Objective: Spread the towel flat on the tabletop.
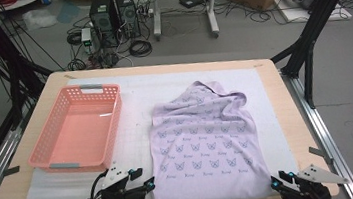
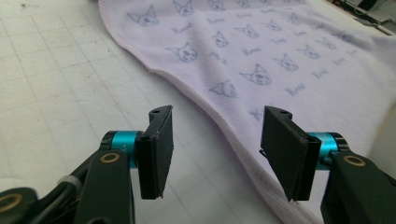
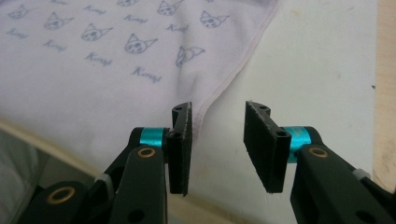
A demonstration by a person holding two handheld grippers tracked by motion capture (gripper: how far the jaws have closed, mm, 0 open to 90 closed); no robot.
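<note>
Grey concrete floor with cable tangles and two black computer towers [image 1: 115,17] stretches beyond the far edge of my wooden table [image 1: 294,116], which carries a white gridded mat [image 1: 134,99]. Ahead of my left gripper [image 1: 141,180] and a little to its left sits a pink plastic basket [image 1: 53,143] on that mat. Between my two hands lies the lilac cloth [image 1: 204,141], printed with small blue cat faces, spread mostly flat with its far end rumpled into folds. My left gripper rests just beside the cloth's near left corner; in the left gripper view its jaws stand apart, pressing on nothing, and the hem of the cloth [image 2: 243,70] runs from ahead on the left down toward the right-hand jaw, passing close under it while bare mat [image 2: 60,93] shows in the gap. My right gripper [image 1: 279,181] sits at the cloth's near right corner. In the right gripper view [image 3: 217,140] those jaws are also parted and clamp nothing: the corner of the cloth [image 3: 107,70] comes to a point just at the left-hand jaw, the fabric spreading away ahead and to the left, with white mat [image 3: 317,70] ahead and to the right.
</note>
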